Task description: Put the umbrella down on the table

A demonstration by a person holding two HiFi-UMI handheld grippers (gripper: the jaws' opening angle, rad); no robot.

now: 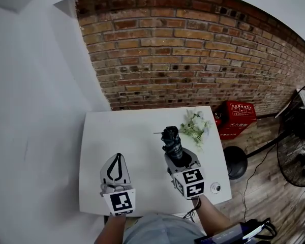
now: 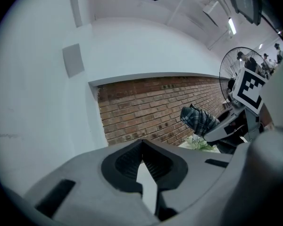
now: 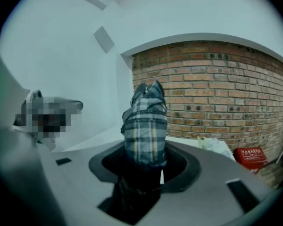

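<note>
A folded plaid umbrella (image 1: 171, 139) sticks up and forward out of my right gripper (image 1: 179, 155), which is shut on its lower part above the white table (image 1: 132, 131). In the right gripper view the umbrella (image 3: 145, 126) rises from between the jaws of the right gripper (image 3: 146, 161), its handle end hidden below them. My left gripper (image 1: 118, 159) hovers over the table's near left part, shut, with nothing in it. In the left gripper view the left gripper (image 2: 142, 147) has its tips touching, and the umbrella (image 2: 198, 120) shows off to the right.
A bunch of white flowers (image 1: 194, 127) lies at the table's far right corner. A small round object (image 1: 215, 188) sits near the front right edge. Right of the table are a red box (image 1: 237, 117), a black stool (image 1: 235, 161) and a floor fan (image 1: 300, 136). A brick wall (image 1: 193, 50) stands behind.
</note>
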